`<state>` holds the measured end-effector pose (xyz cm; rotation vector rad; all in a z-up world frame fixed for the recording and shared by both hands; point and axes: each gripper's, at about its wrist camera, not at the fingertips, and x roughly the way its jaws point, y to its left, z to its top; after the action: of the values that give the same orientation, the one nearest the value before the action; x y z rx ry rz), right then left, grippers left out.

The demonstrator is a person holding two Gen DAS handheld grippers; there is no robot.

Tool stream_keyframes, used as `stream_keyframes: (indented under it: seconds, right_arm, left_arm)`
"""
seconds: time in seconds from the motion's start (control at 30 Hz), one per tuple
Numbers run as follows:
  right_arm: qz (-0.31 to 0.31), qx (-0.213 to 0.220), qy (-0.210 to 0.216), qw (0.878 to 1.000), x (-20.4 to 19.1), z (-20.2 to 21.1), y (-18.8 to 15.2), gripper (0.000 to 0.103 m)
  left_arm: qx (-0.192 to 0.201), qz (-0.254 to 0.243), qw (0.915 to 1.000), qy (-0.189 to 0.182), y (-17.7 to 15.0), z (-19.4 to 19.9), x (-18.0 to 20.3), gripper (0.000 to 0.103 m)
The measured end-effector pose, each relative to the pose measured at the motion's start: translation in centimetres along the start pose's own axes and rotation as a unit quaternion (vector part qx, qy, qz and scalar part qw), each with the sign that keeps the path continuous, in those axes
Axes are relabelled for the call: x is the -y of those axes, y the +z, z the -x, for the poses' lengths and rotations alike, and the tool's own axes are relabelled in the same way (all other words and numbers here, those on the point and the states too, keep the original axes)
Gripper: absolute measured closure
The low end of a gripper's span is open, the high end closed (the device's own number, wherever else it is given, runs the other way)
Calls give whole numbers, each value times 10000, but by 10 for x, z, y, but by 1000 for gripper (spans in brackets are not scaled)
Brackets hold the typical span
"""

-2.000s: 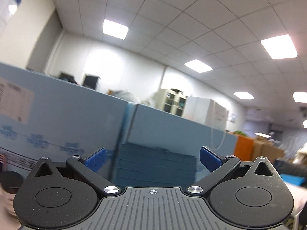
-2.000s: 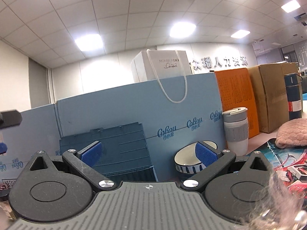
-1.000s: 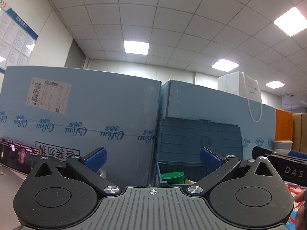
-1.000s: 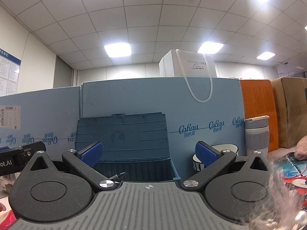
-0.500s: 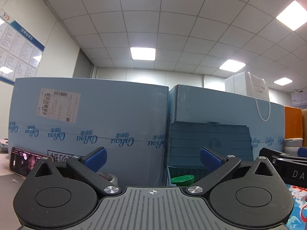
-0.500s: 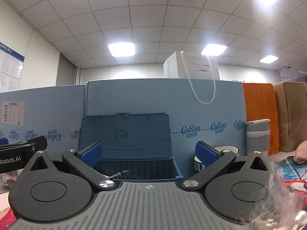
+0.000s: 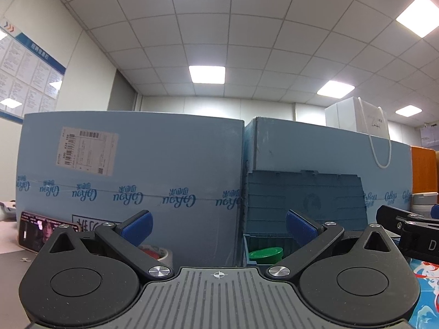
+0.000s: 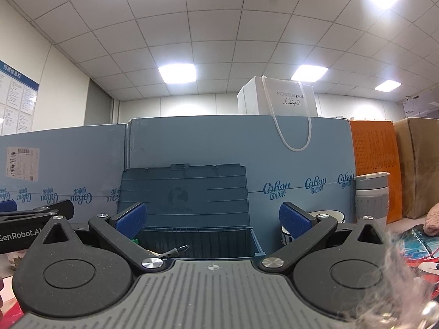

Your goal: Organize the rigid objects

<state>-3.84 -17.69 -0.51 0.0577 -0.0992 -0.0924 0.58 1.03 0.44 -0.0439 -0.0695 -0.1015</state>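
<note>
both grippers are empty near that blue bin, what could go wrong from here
The right gripper and left gripper are both open and side by side, so they might collide reaching into the dark blue bin. Its raised lid leans on the cardboard box; a knock could drop it. The bowl and tumbler beside it could get bumped.

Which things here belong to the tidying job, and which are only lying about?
Job:
dark blue storage box, lid up
green lid inside
tape roll
bowl

Lying about:
white gift bag
phone
grey tumbler
</note>
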Motion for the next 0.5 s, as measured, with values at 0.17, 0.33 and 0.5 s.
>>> stream_keyframes:
  seconds: [0.17,0.33,0.5]
  right_arm:
    - [-22,-11,6,10000,1,0,0,0]
    - [-21,-17,7,10000,1,-1,0,0]
    - [-21,-19,7,10000,1,-1,0,0]
  left_arm:
    - [0,0,10000,-7,0,0,0,0]
    - [-12,-8,10000,31,0,0,0,0]
    - [-20,-26,10000,53,0,0,1,0]
